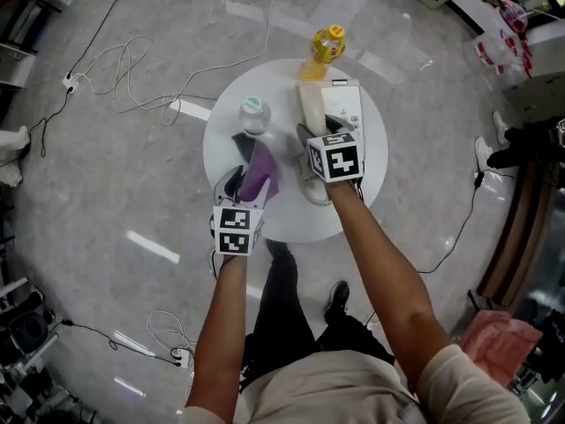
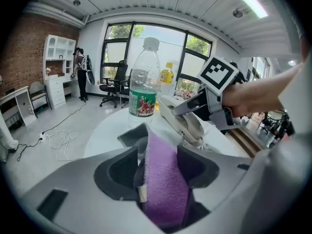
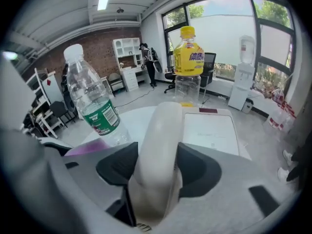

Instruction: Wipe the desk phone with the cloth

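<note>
Left tool point(image 2: 161, 147): jaws spread wide, straddling purple cloth point(image 2: 165, 184), not squeezing it. Cloth lies by near-left edge of round white bench point(image 1: 228, 144). Right tool point(image 3: 157, 155): pinching near end of handset point(image 3: 161, 126). Handset lies along left side of phone point(image 1: 342, 106), toward far-right edge. Water bottle point(image 1: 253, 115) upright just beyond cloth. Yellow bottle point(image 1: 325, 47) at far edge, behind phone.

Rt tongs point(image 3: 157, 155) closed on the cream handset point(image 3: 158, 126), pads touching both sides, handset running away from cam. Phone base point(image 3: 209, 130) just right of it on white round counter point(image 3: 129, 118). Clear water bottle point(image 3: 90, 99) w/ green label at left, purple cloth point(image 3: 87, 146) by its foot. Yellow drink bottle point(image 3: 189, 57) behind the phone.
</note>
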A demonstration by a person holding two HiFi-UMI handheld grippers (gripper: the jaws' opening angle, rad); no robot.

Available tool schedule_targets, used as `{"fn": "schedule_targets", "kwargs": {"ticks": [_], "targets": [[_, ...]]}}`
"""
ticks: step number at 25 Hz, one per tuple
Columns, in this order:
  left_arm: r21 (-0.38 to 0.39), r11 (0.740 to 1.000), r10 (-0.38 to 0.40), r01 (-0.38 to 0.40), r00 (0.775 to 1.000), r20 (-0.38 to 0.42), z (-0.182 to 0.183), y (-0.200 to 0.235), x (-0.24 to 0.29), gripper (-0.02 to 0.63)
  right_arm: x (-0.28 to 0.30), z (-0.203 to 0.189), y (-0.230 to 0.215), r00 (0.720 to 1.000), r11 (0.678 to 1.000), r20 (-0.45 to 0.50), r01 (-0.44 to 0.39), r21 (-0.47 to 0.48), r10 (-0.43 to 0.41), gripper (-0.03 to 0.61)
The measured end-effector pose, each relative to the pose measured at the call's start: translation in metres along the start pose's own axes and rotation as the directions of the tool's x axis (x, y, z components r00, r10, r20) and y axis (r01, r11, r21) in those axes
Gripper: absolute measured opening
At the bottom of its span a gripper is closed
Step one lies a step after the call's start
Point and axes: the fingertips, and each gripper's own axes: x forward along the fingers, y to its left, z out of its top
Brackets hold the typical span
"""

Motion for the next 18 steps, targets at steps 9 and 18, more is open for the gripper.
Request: {"fn": "schedule_targets", "kwargs": {"ticks": [9, 18], "targets": [[-0.059, 0.998, -0.017, 0.018, 1.0, 0.02, -0.003, 0.004, -0.01, 0.061, -0.019, 0.001, -0.003, 0.982, 0.944, 0.085, -0.186, 0.274, 0.168, 0.208], [-0.198, 0.966, -0.102, 0.167, 0.948, 0.302, 0.071, -0.032, -0.071, 0.057, -0.123, 0.002, 0.023, 0.701, 0.479, 0.516, -0.713, 0.512, 0.491, 0.206]]}}
